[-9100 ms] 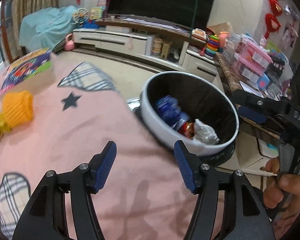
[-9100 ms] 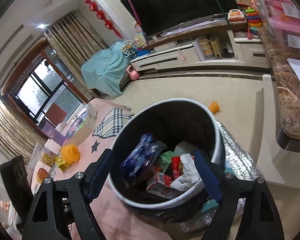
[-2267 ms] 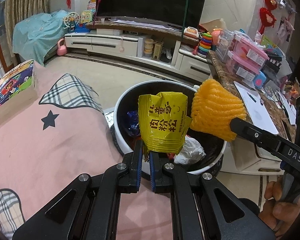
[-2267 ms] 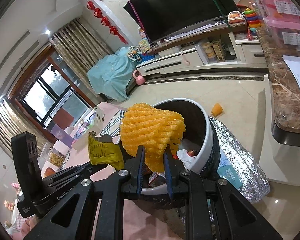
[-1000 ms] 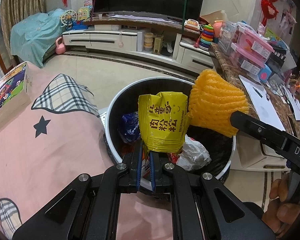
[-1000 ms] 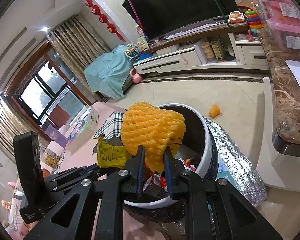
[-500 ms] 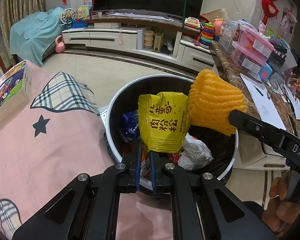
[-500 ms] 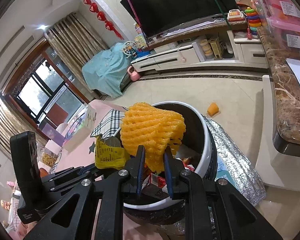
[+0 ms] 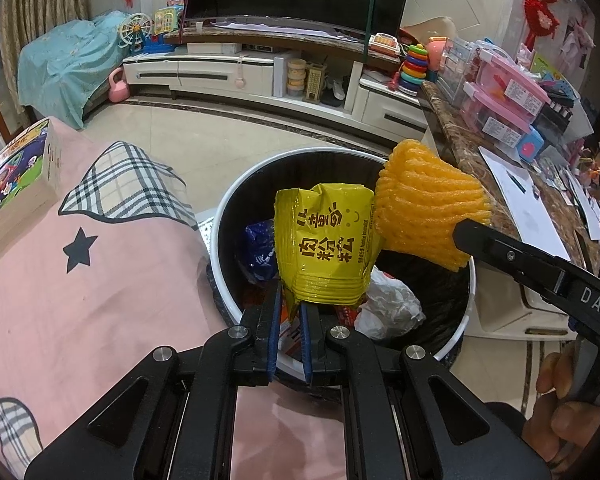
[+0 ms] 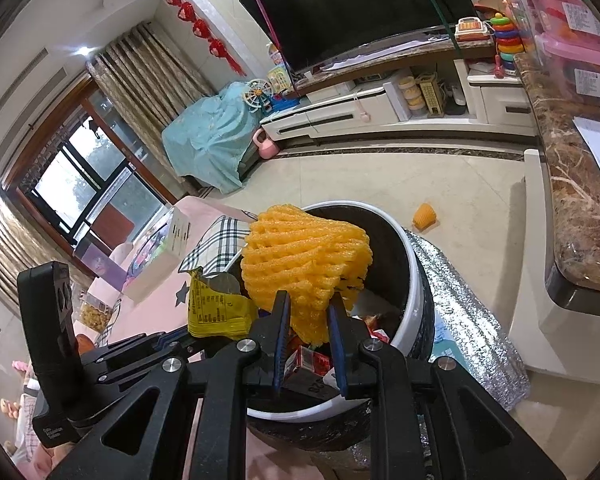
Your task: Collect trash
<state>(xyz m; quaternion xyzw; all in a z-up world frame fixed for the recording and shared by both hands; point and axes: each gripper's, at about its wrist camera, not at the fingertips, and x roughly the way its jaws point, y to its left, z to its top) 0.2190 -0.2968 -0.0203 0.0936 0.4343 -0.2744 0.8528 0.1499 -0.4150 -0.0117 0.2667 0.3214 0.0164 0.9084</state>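
My left gripper [image 9: 290,294] is shut on a yellow snack wrapper [image 9: 326,240] and holds it upright over the round white-rimmed trash bin [image 9: 224,216]. My right gripper [image 10: 308,312] is shut on an orange foam fruit net [image 10: 304,264] and holds it over the same bin [image 10: 416,292]. The net [image 9: 428,216] sits just right of the wrapper in the left wrist view. The wrapper [image 10: 216,308] shows left of the net in the right wrist view. The bin holds a blue bag [image 9: 260,254], a white plastic bag [image 9: 388,306] and a red carton [image 10: 310,362].
The bin stands against the edge of a table with a pink cloth [image 9: 60,280]. A boxed game [image 9: 16,172] lies at the far left. A marble counter [image 9: 480,160] with pink boxes is on the right. Another orange net [image 10: 424,216] lies on the floor beyond the bin.
Both grippers have edged a little further over the bin with their loads. Much earlier both were open and empty.
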